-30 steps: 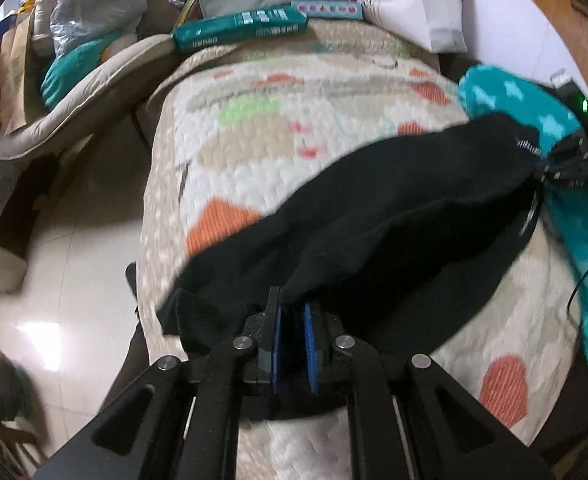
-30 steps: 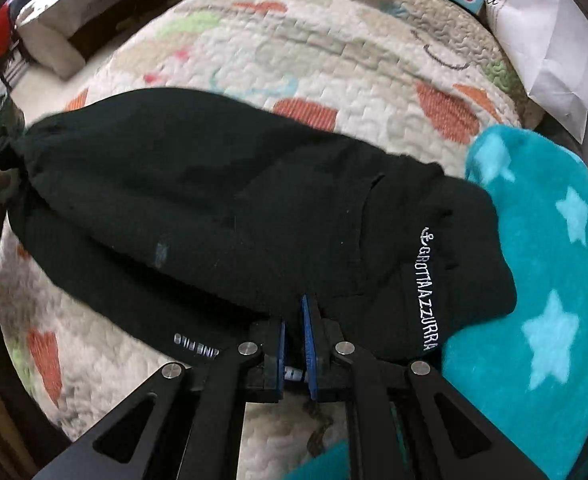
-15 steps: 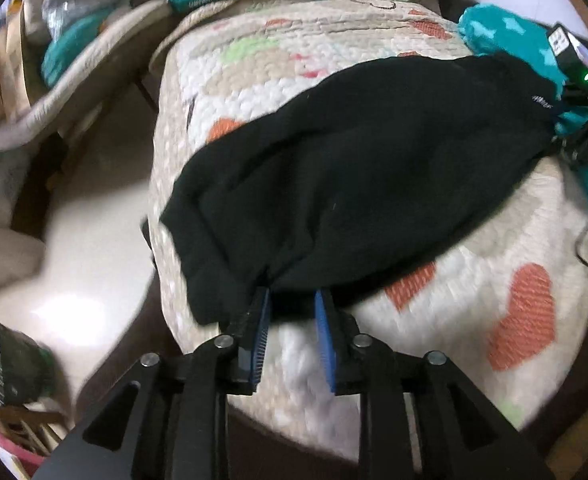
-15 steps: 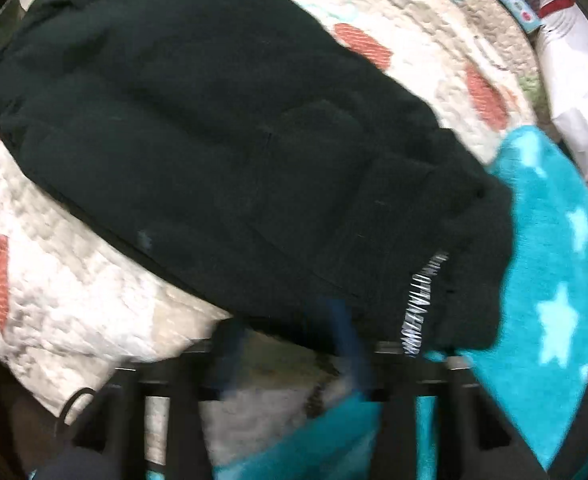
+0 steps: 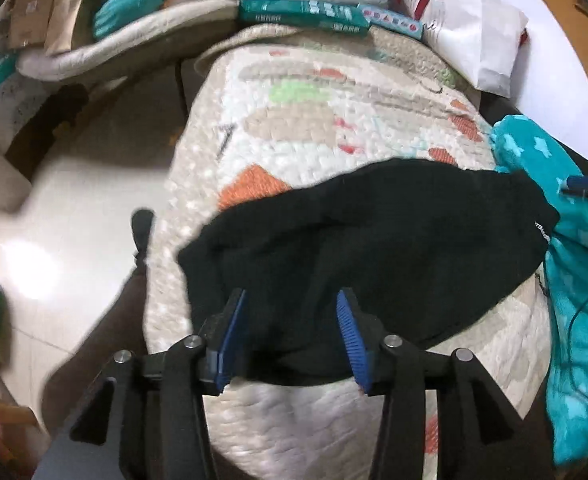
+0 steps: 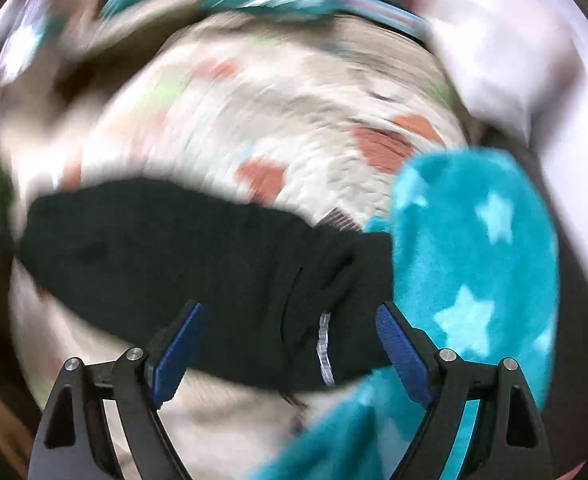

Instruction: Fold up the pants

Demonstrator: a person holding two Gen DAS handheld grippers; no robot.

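A: Lying across the quilted cover (image 5: 334,120), the black pants (image 5: 374,248) are being seen as a folded band, with one end beside the teal star blanket (image 6: 474,260).

B: Is anything being held?

A: No. The left tool (image 5: 292,332) is being kept with its jaws spread apart over the near edge of the cloth, and nothing is being gripped. The right tool (image 6: 290,344) is also being kept wide apart, above the end with the white lettering. The right view is being blurred by motion.

B: How is the next fold being done well, in your judgement?

A: Probably both layers are being pinched together at each end, so the under layer is not being left behind. The edges are being matched first, and the blanket is being kept out of the grip.
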